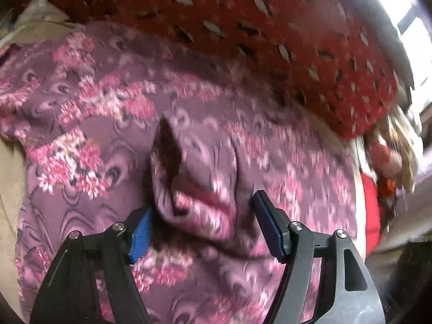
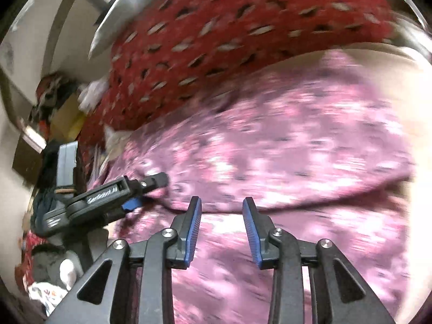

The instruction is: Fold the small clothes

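A purple garment with pink flowers (image 1: 113,113) lies spread on a beige surface; it also fills the right wrist view (image 2: 283,145), blurred. My left gripper (image 1: 202,216) is open, its blue pads (image 1: 270,226) on either side of a raised bunch of the fabric (image 1: 194,183), not closed on it. In the right wrist view the left gripper (image 2: 154,186) sits at the garment's left edge. My right gripper (image 2: 222,224) is open and empty, just above the garment near a fold line (image 2: 310,205).
A red patterned blanket or cushion (image 1: 270,27) lies along the far side of the garment (image 2: 216,32). Beige bedding (image 1: 10,189) shows at the left. A pile of clothes and clutter (image 2: 51,102) lies at the left of the right wrist view, and red items (image 1: 378,162) at the right of the left wrist view.
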